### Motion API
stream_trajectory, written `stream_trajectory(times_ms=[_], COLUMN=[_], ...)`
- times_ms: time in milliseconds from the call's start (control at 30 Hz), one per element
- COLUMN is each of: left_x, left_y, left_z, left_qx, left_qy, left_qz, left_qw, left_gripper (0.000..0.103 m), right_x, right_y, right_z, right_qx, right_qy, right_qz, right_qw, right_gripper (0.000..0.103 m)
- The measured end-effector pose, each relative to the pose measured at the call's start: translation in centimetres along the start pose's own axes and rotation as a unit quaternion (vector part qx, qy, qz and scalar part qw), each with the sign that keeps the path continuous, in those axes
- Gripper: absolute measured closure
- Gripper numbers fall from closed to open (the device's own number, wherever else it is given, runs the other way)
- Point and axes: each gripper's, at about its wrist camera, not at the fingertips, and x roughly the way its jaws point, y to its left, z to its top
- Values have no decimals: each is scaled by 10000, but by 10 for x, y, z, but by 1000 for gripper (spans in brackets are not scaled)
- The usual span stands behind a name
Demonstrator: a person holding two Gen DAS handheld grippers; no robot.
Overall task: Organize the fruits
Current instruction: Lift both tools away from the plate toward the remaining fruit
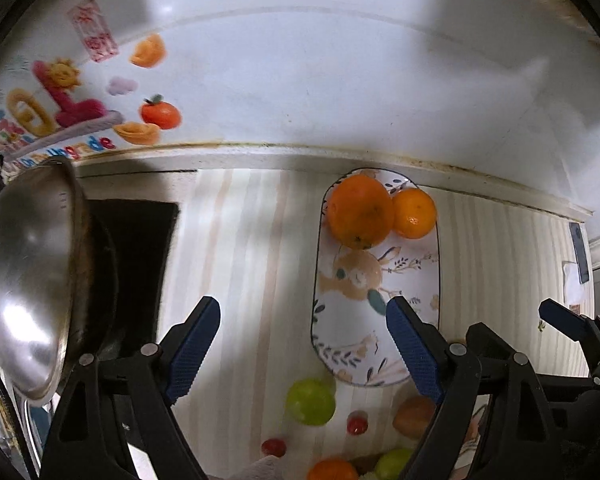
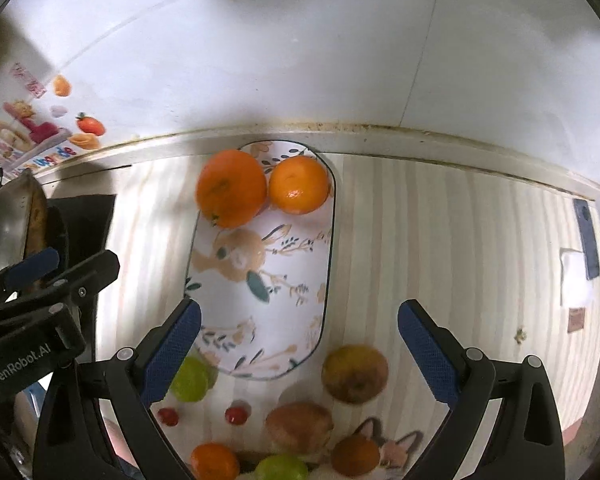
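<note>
Nearest the cameras, along the front edge of the pale striped bench (image 2: pixel 440 248), loose fruit lies scattered: a round green fruit (image 2: pixel 190 380), two small red cherry-like fruits (image 2: pixel 236 415), a brownish-yellow apple-like fruit (image 2: pixel 355 374), a mottled brown fruit (image 2: pixel 300 426), and at the very bottom a small orange (image 2: pixel 214 460) and another green one, partly cut off by the frame.

Over this cluster hang both tools. The right tongs (image 2: pixel 300 354) stand wide apart and hold nothing, their blue pads straddling the near end of the plate and the brownish fruit. The left tongs (image 1: pixel 304 350) are likewise spread wide and empty, with the green fruit just below their gap.

Further back lies the long oval ceramic plate printed with rabbits and leaves (image 2: pixel 284 304), its near half bare. At its far end sit a large orange (image 2: pixel 231 188) and a smaller orange (image 2: pixel 299 185), touching each other, close to the wall trim. To the left a steel bowl-shaped lid (image 1: pixel 24 280) leans over a dark pan.

The round fruits would likely roll if a pad clips one off-centre, and the small red ones could squirt out of a wide grip or be crushed. The two tools sit close together, so reaching for neighbouring fruit risks a collision. A fruit set down hard could knock the oranges off the plate's far rim.
</note>
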Motion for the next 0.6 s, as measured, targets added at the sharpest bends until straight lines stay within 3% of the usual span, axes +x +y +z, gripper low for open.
stream_trajectory(times_ms=[267, 500, 533, 600], left_x=[-52, -68, -66, -59], left_y=[13, 16, 16, 16], left_z=[-30, -48, -49, -51], left_qx=[-13, 21, 34, 50], left_qy=[-367, -413, -401, -349], left_qz=[-79, -146, -138, -151], left_qw=[9993, 9990, 9991, 9993], left_gripper=[18, 18, 17, 2], right_x=[-46, -60, -58, -50], right_y=[11, 10, 8, -1], right_z=[-31, -62, -64, -70], right_qx=[54, 275, 317, 476], right_qy=[-279, -282, -261, -161], right_qz=[64, 303, 332, 384], right_qw=[9996, 9988, 9986, 9980], right_gripper=[2, 2, 2, 2])
